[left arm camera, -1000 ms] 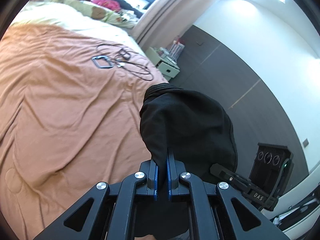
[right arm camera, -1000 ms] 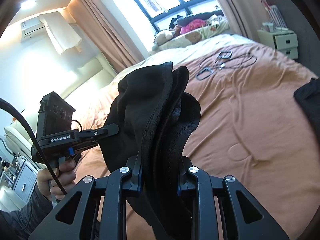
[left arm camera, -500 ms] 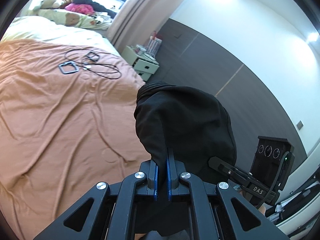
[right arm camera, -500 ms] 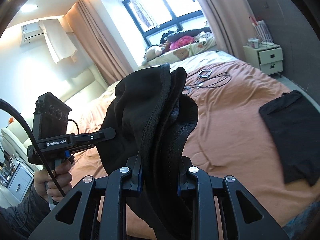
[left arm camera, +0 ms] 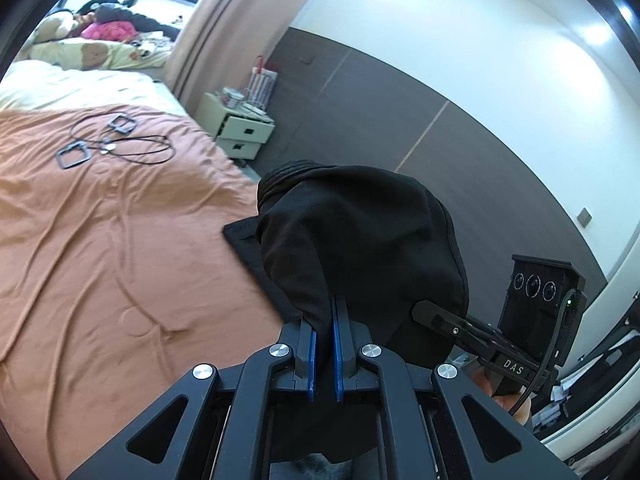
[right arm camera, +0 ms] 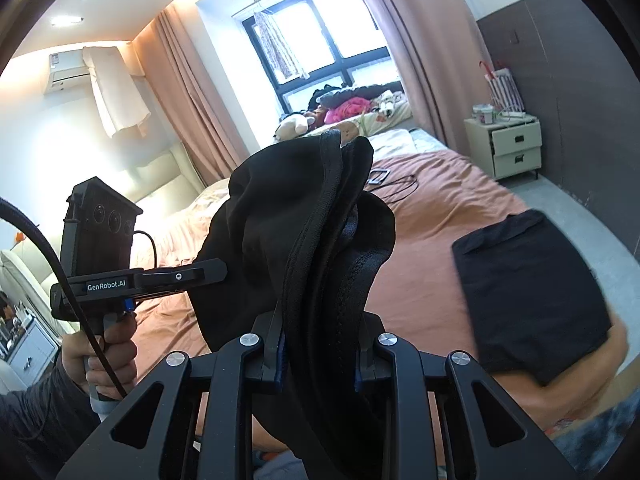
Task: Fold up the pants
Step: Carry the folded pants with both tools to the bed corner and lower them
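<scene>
The black pants (left arm camera: 360, 240) hang bunched in the air between both grippers, above the near edge of the bed. My left gripper (left arm camera: 324, 320) is shut on a fold of the pants. My right gripper (right arm camera: 318, 320) is shut on a thick bunch of the pants (right arm camera: 304, 224), seams showing. In the right wrist view the left gripper (right arm camera: 200, 274) pinches the fabric from the left. In the left wrist view the right gripper (left arm camera: 432, 314) pinches it from the right. The lower part of the pants is hidden below both views.
The bed has an orange-brown cover (left arm camera: 100, 240). A flat folded black garment (right arm camera: 528, 292) lies at its near right corner. Black cables and square frames (left arm camera: 116, 144) lie farther up. A nightstand (right arm camera: 514, 146) stands by the dark wall. Pillows and plush toys (right arm camera: 340, 110) lie under the window.
Both grippers have lifted and pulled back from the bed with the pants held. The folded black garment on the bed's corner has come into both views.
</scene>
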Demonstrator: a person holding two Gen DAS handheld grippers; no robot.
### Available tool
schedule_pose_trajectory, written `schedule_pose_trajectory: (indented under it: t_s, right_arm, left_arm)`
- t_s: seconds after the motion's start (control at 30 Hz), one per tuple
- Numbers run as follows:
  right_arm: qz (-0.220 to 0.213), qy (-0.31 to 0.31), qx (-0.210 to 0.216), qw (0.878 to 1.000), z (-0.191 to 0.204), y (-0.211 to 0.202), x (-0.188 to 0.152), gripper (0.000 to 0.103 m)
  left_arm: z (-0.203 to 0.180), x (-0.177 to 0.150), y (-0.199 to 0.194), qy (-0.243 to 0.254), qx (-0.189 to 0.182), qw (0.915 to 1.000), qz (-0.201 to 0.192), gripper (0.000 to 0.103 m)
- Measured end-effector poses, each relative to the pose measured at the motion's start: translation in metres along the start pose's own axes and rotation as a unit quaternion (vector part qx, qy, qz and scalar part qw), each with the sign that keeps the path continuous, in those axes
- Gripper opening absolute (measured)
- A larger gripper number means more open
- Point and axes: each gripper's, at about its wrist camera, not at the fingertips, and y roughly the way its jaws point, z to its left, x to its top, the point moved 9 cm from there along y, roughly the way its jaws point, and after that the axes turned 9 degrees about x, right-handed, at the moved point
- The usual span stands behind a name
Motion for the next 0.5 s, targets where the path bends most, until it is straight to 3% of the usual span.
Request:
schedule_pose_trajectory:
  t_s: [0.23, 0.5]
  right_arm:
    - [0.002, -0.022, -0.006, 1.000, -0.023, -0.036, 0.005, 0.021]
    - [0.012, -0.049, -0.033, 0.998, -0.051, -0.051, 0.014, 0.021]
  left_arm:
    - [-0.042, 0.002, 0.030, 0.016, -0.018, 0.9997, 0.003, 0.007]
    - [-0.073, 0.004, 0.086, 0.018, -0.037, 0.9989, 0.022, 0.007]
